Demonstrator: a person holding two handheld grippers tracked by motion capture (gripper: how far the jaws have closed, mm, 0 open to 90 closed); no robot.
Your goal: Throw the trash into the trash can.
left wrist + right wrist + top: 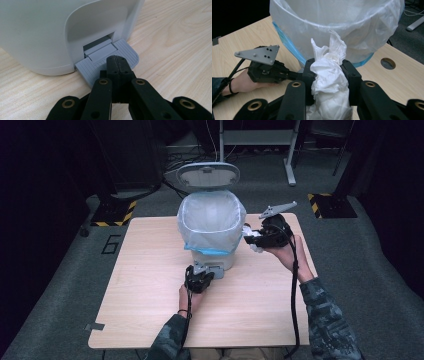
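Done: my left gripper (116, 65), pressed together, holds pedal (107, 60) down, lid (208, 174) up | Left: my right gripper (329, 75), pinching tissue wad (329, 82) at bin's (212, 220) three o'clock, drops it in

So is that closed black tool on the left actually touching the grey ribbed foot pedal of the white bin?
Touching. The left gripper view shows the shut left tool with its tip resting on the grey ribbed pedal, no gap visible.

High view looks down and forward over the table (150, 320). Gripper views sit close, low; all share the pedal bin (212, 227).
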